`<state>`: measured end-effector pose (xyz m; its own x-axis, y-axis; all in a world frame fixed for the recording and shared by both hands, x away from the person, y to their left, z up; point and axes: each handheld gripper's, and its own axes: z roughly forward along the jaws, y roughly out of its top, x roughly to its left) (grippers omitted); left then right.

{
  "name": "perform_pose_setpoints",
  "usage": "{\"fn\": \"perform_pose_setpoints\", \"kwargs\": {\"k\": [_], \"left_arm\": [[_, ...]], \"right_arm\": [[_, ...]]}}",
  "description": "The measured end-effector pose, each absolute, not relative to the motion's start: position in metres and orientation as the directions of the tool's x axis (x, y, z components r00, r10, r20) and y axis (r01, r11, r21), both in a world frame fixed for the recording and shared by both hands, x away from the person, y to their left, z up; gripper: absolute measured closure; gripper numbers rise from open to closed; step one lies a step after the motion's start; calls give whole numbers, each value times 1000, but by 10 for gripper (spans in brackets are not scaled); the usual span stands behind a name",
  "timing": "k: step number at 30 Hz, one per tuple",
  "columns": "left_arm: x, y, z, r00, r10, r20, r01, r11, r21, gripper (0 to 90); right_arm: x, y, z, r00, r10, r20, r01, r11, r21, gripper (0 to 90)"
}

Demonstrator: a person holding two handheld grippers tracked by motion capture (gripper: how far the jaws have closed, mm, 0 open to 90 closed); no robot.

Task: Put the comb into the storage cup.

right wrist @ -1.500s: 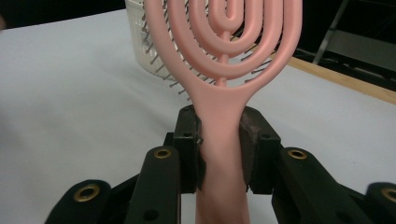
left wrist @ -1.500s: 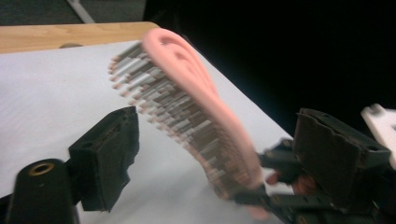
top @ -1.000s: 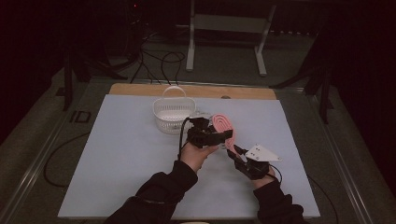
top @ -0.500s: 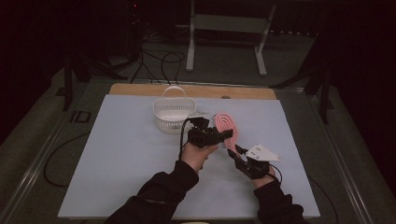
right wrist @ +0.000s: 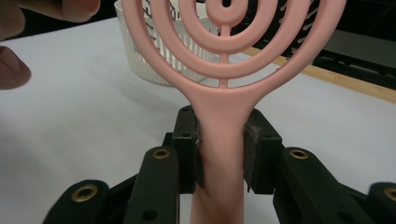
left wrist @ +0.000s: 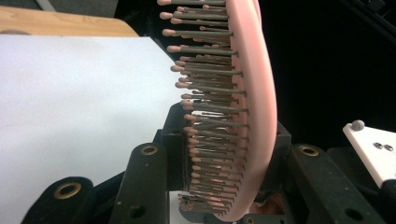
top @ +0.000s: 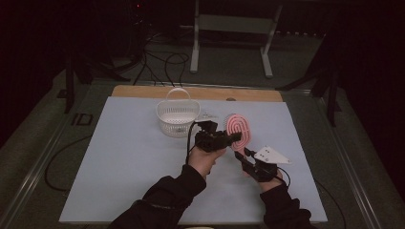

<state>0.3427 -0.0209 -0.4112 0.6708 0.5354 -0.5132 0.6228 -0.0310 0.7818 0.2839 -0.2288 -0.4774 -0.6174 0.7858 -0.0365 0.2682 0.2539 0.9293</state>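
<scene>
The pink hairbrush (top: 240,130) is held above the white table mat (top: 119,162), just right of the white basket (top: 177,117), gripped by both tools; the right gripper (right wrist: 220,154) is clamped on the handle just below the head; the left gripper (left wrist: 224,154) has just been closing and now pinches the head edge-on, one pad against the bristles (left wrist: 205,107), the other on the back; judged light and rigid, an open ring frame of smooth moulded plastic; the bristles flex and give poor purchase, so the handle neck is the firmer hold; moderate pressure should suffice.
</scene>
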Motion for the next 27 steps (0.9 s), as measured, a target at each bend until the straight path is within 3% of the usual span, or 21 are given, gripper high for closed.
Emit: {"fn": "perform_pose_setpoints", "kwargs": {"k": [2, 6, 19, 22, 27], "left_arm": [[342, -21, -410, 681, 532, -503, 614, -40, 788, 649], [342, -21, -408, 692, 528, -492, 602, -46, 797, 649], [341, -18, -401, 731, 510, -452, 560, -70, 826, 648], [341, -17, -400, 734, 508, -451, 556, -68, 828, 649], [341, -14, -395, 741, 509, -438, 543, -72, 837, 648]], "right_arm": [[284, -229, -477, -621, 783, -29, 267, 246, 932, 666], [287, -230, -476, -624, 782, 3, 288, 226, 931, 460], [289, -228, -477, -620, 783, 45, 340, 217, 915, 254], [289, -228, -476, -650, 758, 50, 346, 237, 908, 133], [288, -228, -477, -687, 723, 74, 348, 238, 907, 109]]}}
